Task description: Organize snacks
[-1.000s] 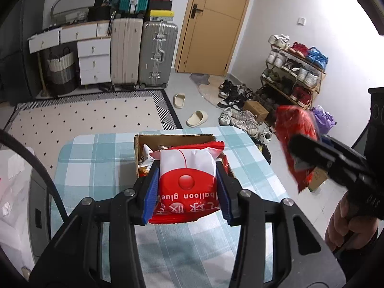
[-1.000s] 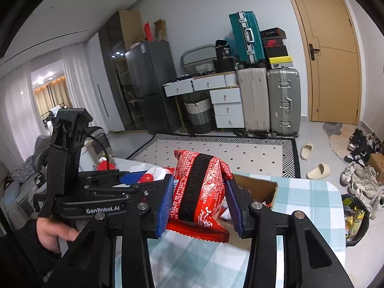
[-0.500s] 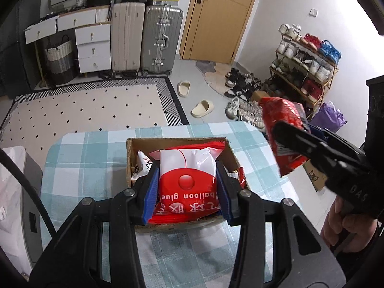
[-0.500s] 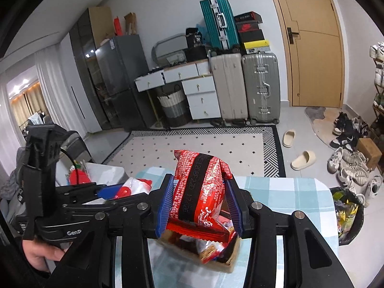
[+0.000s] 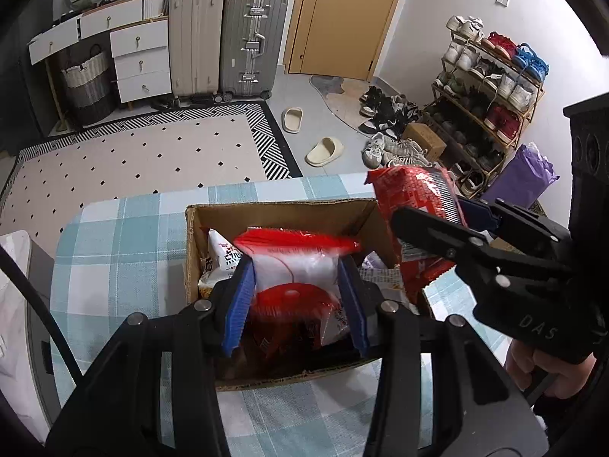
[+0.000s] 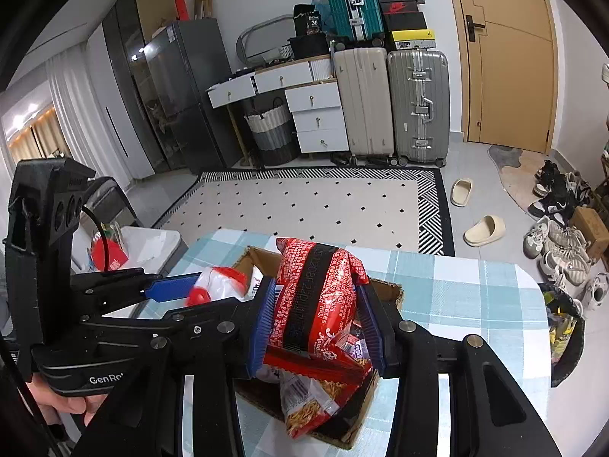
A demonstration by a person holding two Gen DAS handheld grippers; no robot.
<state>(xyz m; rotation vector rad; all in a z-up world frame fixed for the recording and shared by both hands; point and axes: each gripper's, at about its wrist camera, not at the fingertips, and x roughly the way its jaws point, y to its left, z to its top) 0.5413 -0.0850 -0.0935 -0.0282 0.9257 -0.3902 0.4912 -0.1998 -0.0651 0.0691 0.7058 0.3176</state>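
Since the earlier frame we have brought both packets down over the cardboard box (image 5: 274,209) on the checked counter (image 5: 125,251). Left claw (image 5: 295,301) clenched on the white-and-red packet (image 5: 297,266), its long axis running away from the camera, far end over the box interior. Right claw (image 6: 318,323) clenched on the red-and-black packet (image 6: 316,297), upright, top tilted slightly left, above loose snacks in the box.

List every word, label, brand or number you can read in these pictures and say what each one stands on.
"GenRo", cut off by the frame: side of the left gripper.
"DAS": body of the right gripper.
"38": black bag on top of the dresser.
Swoosh logo, no words: red shoebox.
Print on the red snack pack and the white and red pack: too blurred to read.
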